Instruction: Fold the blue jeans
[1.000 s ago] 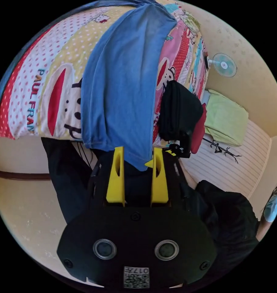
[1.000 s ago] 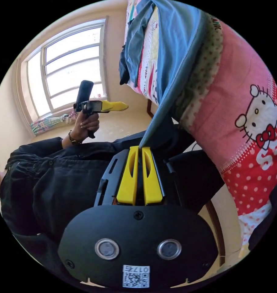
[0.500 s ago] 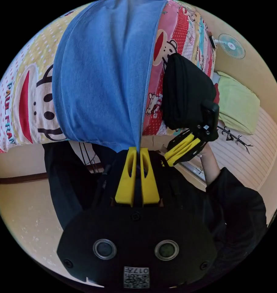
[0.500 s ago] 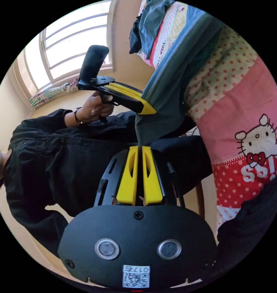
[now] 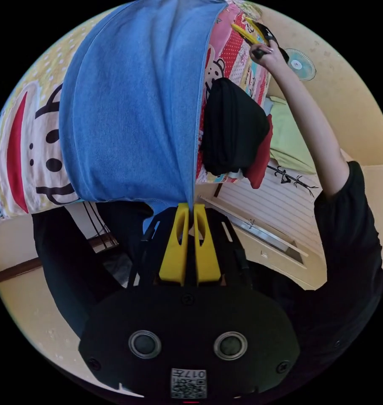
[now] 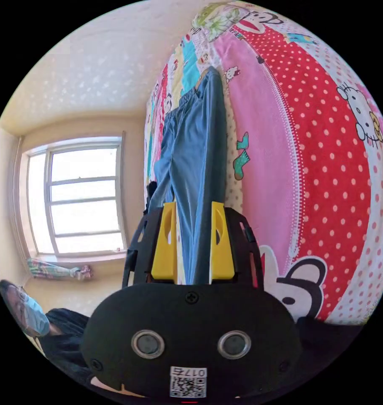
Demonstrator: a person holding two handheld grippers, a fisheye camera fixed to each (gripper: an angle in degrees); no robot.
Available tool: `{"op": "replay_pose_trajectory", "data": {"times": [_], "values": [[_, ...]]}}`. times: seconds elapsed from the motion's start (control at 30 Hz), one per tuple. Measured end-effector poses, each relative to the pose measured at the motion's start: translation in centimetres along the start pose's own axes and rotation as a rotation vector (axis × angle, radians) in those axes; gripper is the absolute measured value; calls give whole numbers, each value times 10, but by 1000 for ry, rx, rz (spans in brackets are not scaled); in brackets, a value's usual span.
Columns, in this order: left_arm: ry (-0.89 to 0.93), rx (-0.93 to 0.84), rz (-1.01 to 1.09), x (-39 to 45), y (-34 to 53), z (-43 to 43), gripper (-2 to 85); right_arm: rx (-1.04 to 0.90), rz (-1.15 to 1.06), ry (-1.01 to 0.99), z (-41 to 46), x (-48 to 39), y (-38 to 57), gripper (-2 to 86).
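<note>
Blue jeans lie spread on the patterned bedspread, one hem corner clamped in my left gripper.

In the left gripper view the denim covers the upper middle of the frame, running down to my pressed-together jaws; my right gripper shows at the top right. In the right gripper view my right gripper stands with jaws apart over the jeans, which stretch up the frame's centre; whether they touch the cloth I cannot tell.
</note>
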State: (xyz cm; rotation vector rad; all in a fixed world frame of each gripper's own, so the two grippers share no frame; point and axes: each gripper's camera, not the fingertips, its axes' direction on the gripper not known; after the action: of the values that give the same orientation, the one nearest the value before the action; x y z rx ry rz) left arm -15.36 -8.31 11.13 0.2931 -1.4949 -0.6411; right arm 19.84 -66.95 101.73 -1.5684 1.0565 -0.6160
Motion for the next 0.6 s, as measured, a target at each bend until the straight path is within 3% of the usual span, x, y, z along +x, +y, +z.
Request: {"op": "replay_pose_trajectory", "data": {"times": [0.23, 0.37, 0.47, 0.53, 0.6], "values": [[271, -8, 71, -27, 22, -100, -8, 20, 48, 267, 82, 7, -39, 62], [500, 38, 117, -52, 38, -175, -8, 165, -97, 285, 104, -51, -36, 22], [769, 131, 98, -93, 59, -241, -8, 187, -178, 311, 145, -107, -49, 20], [1005, 292, 35, -139, 82, -293, -8, 186, -203, 332, 181, -137, -62, 20], [1077, 431, -3, -170, 100, -336, -8, 149, -250, 357, 241, -172, -85, 22]]}}
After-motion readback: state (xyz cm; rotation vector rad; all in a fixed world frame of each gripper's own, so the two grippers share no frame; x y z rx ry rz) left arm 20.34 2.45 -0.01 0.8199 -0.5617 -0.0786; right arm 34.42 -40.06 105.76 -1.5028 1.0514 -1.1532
